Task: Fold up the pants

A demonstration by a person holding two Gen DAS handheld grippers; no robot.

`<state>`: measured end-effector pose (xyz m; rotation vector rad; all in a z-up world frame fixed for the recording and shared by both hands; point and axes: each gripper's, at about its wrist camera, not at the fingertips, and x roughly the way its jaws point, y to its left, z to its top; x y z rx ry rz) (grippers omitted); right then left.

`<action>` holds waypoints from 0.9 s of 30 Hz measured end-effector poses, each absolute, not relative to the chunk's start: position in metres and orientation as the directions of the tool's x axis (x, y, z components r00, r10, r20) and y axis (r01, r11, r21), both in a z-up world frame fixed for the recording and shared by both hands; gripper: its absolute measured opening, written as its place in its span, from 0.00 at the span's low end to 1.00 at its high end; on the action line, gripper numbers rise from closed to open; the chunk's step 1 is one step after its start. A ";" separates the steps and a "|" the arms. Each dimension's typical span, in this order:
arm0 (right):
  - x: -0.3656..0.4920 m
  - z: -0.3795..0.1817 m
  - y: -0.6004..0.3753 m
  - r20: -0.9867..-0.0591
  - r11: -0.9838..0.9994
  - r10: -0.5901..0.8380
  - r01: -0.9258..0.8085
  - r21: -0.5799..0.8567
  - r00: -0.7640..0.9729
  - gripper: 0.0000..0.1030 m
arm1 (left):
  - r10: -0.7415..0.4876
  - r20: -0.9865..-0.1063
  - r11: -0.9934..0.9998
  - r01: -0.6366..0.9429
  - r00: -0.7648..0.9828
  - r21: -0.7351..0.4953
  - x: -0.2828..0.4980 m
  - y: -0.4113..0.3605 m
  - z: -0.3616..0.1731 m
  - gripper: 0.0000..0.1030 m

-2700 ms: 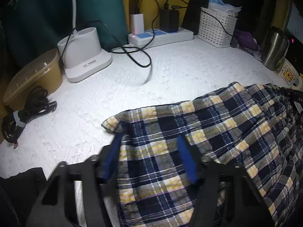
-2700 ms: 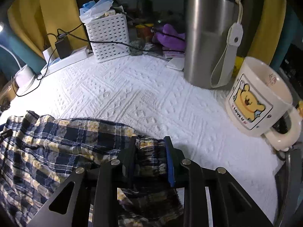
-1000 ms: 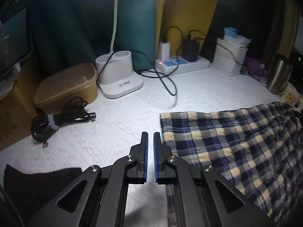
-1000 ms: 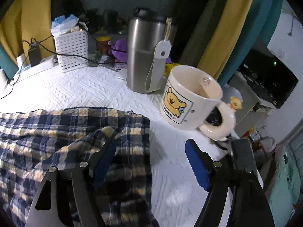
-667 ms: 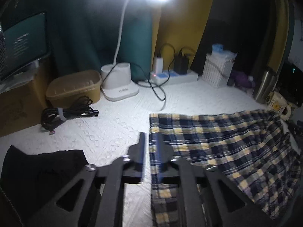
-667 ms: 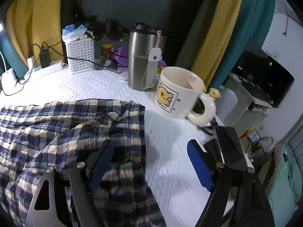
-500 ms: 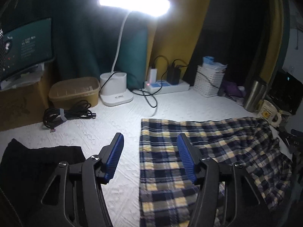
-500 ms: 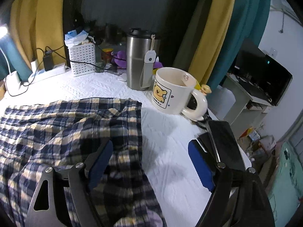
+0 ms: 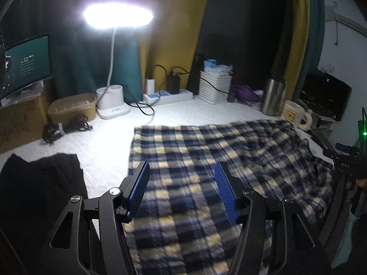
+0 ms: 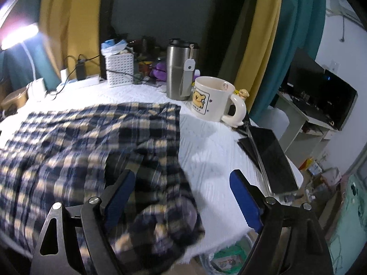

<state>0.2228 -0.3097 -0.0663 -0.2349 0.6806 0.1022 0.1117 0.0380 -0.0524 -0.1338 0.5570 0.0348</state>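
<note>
The plaid pants [image 9: 206, 151], navy with yellow checks, lie spread flat over the white quilted table top [image 9: 110, 142]. My left gripper [image 9: 181, 167] hovers above their near left part, open, with nothing between its blue pads [image 9: 137, 188]. In the right wrist view the pants [image 10: 80, 137] fill the left half, and a bunched end hangs over the near table edge. My right gripper [image 10: 182, 176] is above that bunched end and the pants' right edge. Its jaws are wide and still opening, and no cloth is pressed between them.
A lit desk lamp [image 9: 117, 16], power strip [image 9: 167, 95], white basket [image 9: 214, 87] and tan box [image 9: 71, 105] line the back. A steel tumbler [image 10: 179, 71] and bear mug [image 10: 211, 98] stand right of the pants. A black garment [image 9: 39, 183] lies left, a dark tablet [image 10: 270, 155] right.
Both grippers have drawn back from the pants, so more of the table shows. The left gripper went from shut to open. The right one opened wider.
</note>
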 end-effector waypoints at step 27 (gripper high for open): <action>0.109 -0.139 -0.289 -0.717 0.935 -0.004 -0.252 -0.249 0.697 1.00 | -0.083 -0.605 0.993 0.016 0.792 -0.115 0.067 -0.007 -0.096 0.57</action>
